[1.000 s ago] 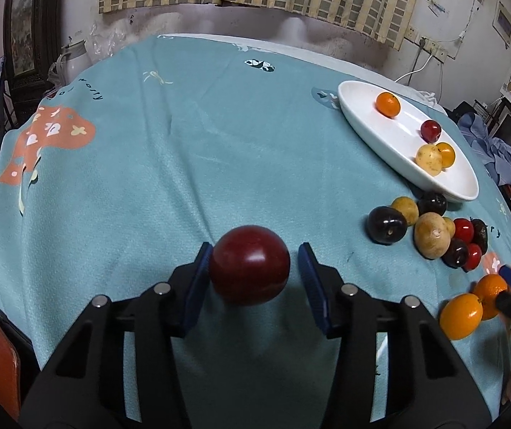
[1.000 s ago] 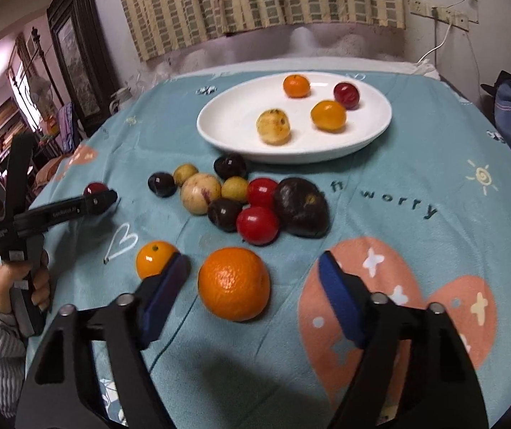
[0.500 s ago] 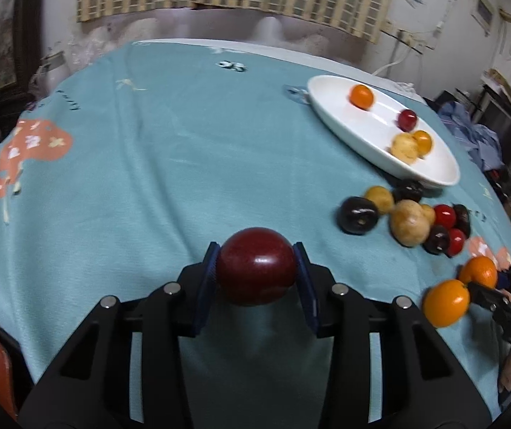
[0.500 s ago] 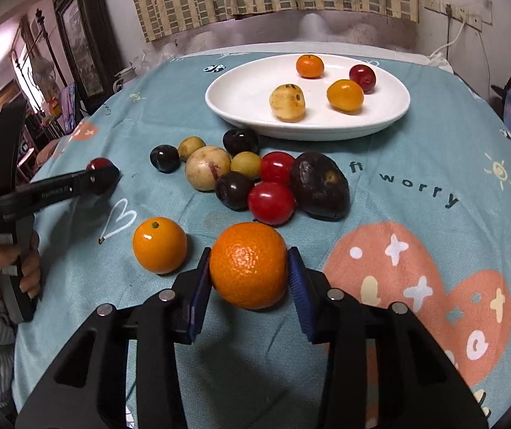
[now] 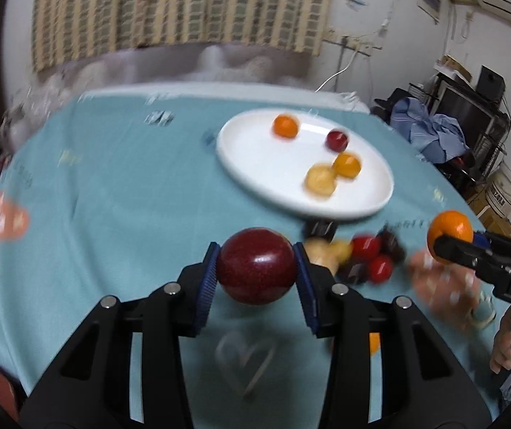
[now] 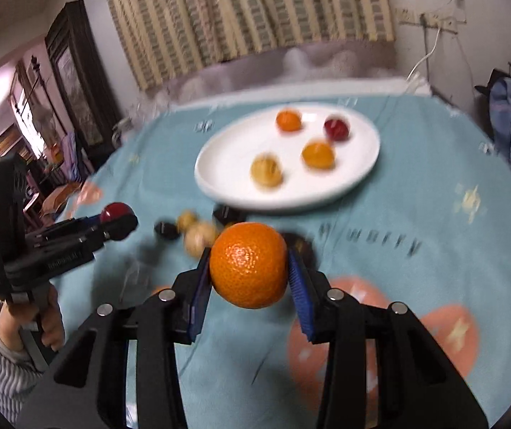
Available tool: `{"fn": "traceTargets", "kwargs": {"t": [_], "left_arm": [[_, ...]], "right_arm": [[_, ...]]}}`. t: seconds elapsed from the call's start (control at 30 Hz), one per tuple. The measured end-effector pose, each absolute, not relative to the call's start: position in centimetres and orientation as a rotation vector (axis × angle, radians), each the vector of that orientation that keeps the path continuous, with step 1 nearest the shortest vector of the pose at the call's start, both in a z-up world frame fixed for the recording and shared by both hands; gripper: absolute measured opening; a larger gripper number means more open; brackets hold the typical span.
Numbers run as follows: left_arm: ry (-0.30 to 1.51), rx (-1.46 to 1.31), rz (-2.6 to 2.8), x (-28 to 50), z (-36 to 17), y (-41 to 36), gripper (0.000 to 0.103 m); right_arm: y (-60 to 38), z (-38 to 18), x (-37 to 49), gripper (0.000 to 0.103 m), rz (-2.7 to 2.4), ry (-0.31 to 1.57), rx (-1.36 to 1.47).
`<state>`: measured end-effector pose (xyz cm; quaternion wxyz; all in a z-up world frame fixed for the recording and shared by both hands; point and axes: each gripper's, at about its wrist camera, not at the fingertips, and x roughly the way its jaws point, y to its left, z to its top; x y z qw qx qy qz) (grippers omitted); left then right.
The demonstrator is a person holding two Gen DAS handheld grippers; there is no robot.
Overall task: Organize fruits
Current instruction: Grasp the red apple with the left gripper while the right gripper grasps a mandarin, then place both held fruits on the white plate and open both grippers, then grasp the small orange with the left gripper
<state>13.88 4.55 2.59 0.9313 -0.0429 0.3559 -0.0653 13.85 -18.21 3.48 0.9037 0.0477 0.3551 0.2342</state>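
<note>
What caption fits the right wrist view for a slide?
Right gripper carries an orange toward the white plate holding four fruits.

A glossy dark-red plum (image 5: pixel 257 266) is clamped between blue pads, clear of the cloth; a dimpled orange (image 6: pixel 248 264) is pinched likewise; a white oval plate (image 6: pixel 359 175) holds four small fruits, two orange, one red, one yellow; a blurred pile (image 5: pixel 362 257) of red, dark and tan fruits lies just before the plate.
</note>
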Motion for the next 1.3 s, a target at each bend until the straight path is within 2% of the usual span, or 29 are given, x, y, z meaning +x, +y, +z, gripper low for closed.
{"fn": "traceTargets", "kwargs": {"t": [0.17, 0.4, 0.43, 0.47, 0.57, 0.67, 0.77, 1.0, 1.13, 1.3], "left_arm": [[0.721, -0.118, -0.181, 19.1, 3.6, 1.7, 0.042], [0.799, -0.104, -0.194, 24.3, -0.1, -0.4, 0.043], [0.808, -0.107, -0.206, 24.5, -0.5, -0.5, 0.048], [0.810, -0.098, -0.219, 24.5, -0.8, -0.6, 0.061], [0.758, -0.068, -0.189, 23.8, 0.1, -0.4, 0.083], [0.712, -0.114, -0.167, 22.8, 1.4, 0.8, 0.095], [0.696, -0.164, -0.130, 21.5, 2.0, 2.4, 0.099], [0.713, -0.230, -0.068, 14.4, 0.7, 5.1, 0.100], [0.699, -0.102, -0.095, 10.2, 0.2, 2.5, 0.100], [0.692, 0.114, -0.147, 8.9, -0.5, -1.5, 0.101]], "right_arm": [[-18.4, 5.4, 18.9, 0.042, 0.432, 0.713, 0.113], [-17.0, 0.7, 24.0, 0.042, 0.418, 0.806, 0.126], [-17.1, 0.6, 24.3, 0.044, 0.405, 0.800, 0.119], [-17.2, 1.0, 24.5, 0.062, 0.393, 0.786, 0.122], [-18.6, 2.8, 23.6, 0.086, 0.373, 0.670, 0.184], [-19.5, 4.6, 22.5, 0.090, 0.392, 0.619, 0.244], [-19.7, 5.2, 21.3, 0.101, 0.405, 0.615, 0.275], [-19.7, 1.7, 16.7, 0.101, 0.373, 0.720, 0.277], [-20.2, 1.0, 15.1, 0.101, 0.347, 0.744, 0.286], [-22.0, 0.6, 15.1, 0.101, 0.312, 0.758, 0.357]]}}
